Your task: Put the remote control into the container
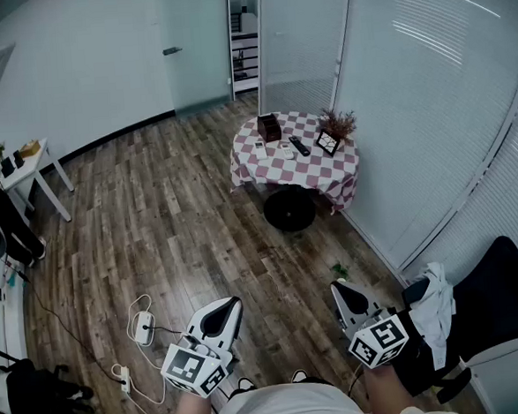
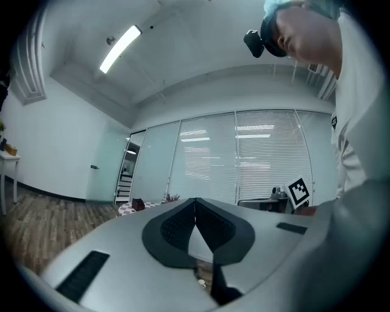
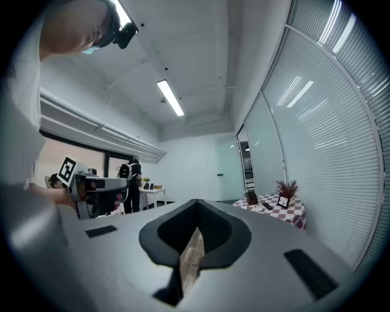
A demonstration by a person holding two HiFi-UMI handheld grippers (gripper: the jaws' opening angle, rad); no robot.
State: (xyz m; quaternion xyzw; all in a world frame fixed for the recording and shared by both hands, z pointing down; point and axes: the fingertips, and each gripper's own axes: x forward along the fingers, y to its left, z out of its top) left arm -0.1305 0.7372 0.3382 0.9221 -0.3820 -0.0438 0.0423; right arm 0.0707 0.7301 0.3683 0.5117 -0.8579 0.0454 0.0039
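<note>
Both claws sit low and close in front of the person, pointing level across the room: the left gripper (image 1: 233, 303) has its jaws drawn together with nothing between them, and the right gripper (image 1: 335, 287) is likewise closed and empty, as each gripper view confirms. Beyond them lies a wide stretch of wooden floor (image 1: 171, 217), and only past that stands the small table (image 1: 265, 170) with its checked cloth. On it the black remote control (image 1: 299, 146) lies flat near the middle, with two small white things (image 1: 259, 147), possibly remotes as well, toward the left edge. The brown container (image 1: 269, 126) stands upright by the far left edge, apart from the black remote; whether anything is inside it cannot be told from here. A picture frame (image 1: 328, 142) and a dried plant (image 1: 337, 121) occupy the far right edge. Judging by this, nothing of the task is done yet: approach, grasp, carry and drop all remain.
</note>
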